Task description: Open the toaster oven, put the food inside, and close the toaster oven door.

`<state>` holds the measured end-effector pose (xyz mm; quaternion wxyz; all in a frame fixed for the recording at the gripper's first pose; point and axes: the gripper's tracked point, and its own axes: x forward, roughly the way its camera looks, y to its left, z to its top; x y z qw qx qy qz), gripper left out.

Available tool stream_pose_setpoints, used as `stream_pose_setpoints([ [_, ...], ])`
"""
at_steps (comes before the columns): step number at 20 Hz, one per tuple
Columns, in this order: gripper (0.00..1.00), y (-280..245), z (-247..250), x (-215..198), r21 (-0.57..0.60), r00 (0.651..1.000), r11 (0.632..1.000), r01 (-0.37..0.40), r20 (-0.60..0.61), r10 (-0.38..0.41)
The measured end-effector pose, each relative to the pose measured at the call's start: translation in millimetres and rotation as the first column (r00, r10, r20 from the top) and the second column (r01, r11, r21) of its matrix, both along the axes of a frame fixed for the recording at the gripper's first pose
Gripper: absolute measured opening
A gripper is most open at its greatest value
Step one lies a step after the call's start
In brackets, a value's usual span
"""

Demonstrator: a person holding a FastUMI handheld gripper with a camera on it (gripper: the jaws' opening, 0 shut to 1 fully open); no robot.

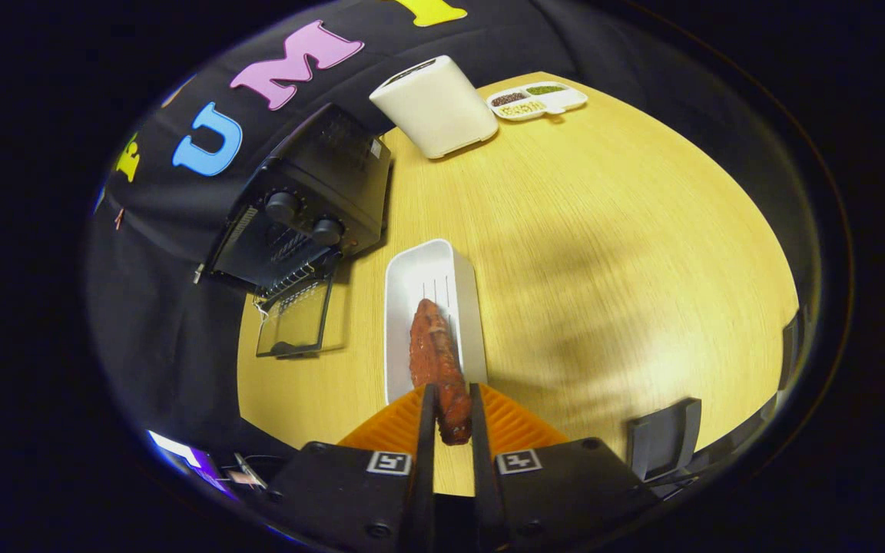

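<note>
A reddish-brown piece of food [436, 357], long and sausage-shaped, is clamped at its near end between both fingers of my gripper [452, 411], which is shut on it. The food hangs above a white rectangular tray [431, 269] on the wooden table. Beyond and to the left of the tray stands a black toaster oven [312, 203] with two knobs. Its glass door [294, 322] is folded down flat, and the wire rack shows in the opening.
A white boxy appliance [436, 105] stands at the far side of the wooden table [604, 253]. Behind it lies a white divided dish [536, 100] with several kinds of grains. Dark chair backs [661, 438] rise at the table's near right edge.
</note>
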<state>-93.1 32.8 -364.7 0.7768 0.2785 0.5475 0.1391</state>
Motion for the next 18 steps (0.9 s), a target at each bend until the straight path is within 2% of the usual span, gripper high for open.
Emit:
stream_pose_setpoints([
  [1, 0.18, -2.9, 2.8, 2.8, -0.017, 1.000, 1.000, -0.008, 0.021, 0.009],
  [2, 0.16, -4.9, 6.1, 5.1, -0.041, 0.999, 0.999, -0.018, 0.041, 0.020],
  [10, 0.16, 4.9, 59.8, 29.9, -0.050, 0.985, 0.999, -0.022, 0.172, 0.030],
  [11, 0.12, 10.6, 68.9, 29.4, -0.042, 0.982, 0.999, -0.027, 0.187, 0.035],
  [14, 0.12, 44.4, 98.2, 31.0, -0.012, 0.970, 0.998, -0.060, 0.234, 0.062],
  [18, 0.11, 120.3, 131.3, 32.7, 0.062, 0.953, 0.989, -0.135, 0.281, 0.112],
])
